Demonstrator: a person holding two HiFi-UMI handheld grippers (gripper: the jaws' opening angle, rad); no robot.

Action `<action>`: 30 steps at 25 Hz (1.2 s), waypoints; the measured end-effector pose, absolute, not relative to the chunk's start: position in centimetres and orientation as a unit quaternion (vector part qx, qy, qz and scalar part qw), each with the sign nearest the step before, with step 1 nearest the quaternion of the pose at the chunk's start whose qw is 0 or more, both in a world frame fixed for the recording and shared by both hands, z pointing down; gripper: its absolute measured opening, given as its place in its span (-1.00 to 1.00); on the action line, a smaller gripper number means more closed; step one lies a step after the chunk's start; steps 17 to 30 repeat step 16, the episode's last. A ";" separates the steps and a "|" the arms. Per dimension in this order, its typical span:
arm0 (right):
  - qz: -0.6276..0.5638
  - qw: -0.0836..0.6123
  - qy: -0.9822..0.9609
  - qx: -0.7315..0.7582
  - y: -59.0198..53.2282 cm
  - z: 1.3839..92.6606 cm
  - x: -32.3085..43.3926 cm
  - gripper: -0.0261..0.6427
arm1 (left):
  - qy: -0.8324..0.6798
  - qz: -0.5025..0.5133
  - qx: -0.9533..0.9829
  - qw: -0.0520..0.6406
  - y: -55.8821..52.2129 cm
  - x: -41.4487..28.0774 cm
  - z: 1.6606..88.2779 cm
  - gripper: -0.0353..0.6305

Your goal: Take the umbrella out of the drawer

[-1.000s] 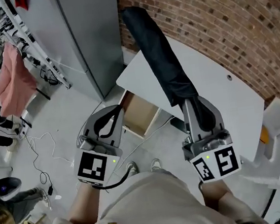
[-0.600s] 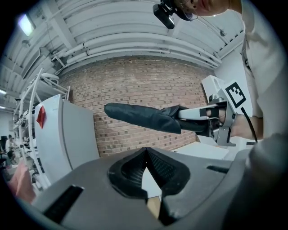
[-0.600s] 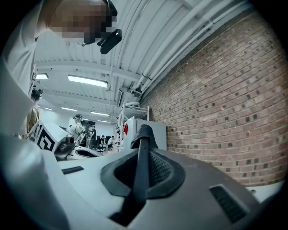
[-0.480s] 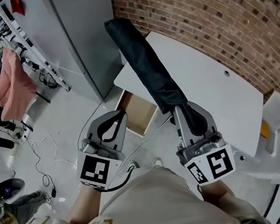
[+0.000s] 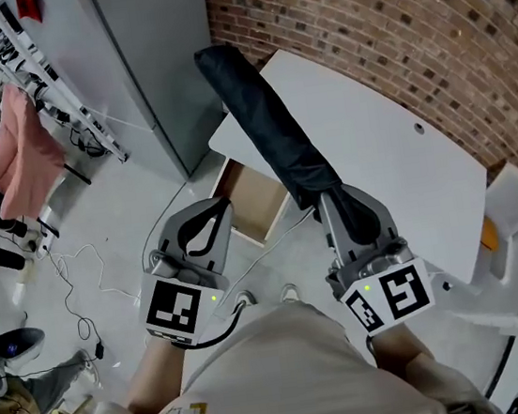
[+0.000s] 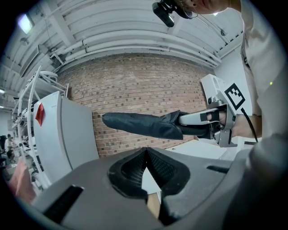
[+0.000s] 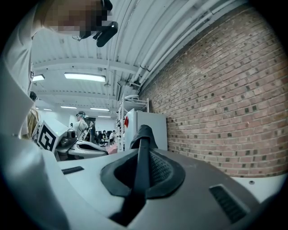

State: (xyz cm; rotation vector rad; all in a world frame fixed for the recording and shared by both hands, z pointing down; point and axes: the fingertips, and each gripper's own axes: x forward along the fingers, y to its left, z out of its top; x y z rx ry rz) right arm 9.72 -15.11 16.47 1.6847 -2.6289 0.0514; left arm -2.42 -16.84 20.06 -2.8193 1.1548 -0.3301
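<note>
Brick wall (image 5: 388,33) and a grey cabinet (image 5: 155,63) bound a white tabletop (image 5: 395,164), under whose near edge an open drawer (image 5: 254,202) shows a bare wooden floor. The folded black umbrella (image 5: 267,124) is clear of the drawer. It is held roughly level above the tabletop, and its far end reaches toward the corner where cabinet and wall meet. The right gripper (image 5: 331,199) pinches the umbrella at its near end, jaws pressed onto the dark shaft. The left gripper (image 5: 210,219) hangs above the drawer with jaws together and nothing between them.

Likely hazards: the grip sits at one extreme of a long load, so the umbrella may pivot in the pads and droop. A swing could knock the far tip against the wall or cabinet.
</note>
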 end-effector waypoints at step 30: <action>0.020 0.014 -0.844 0.536 -14.5 16.8 9.8 -0.87 | 0.377 -0.111 -0.918 0.043 -16.4 -2.5 20.5 -0.87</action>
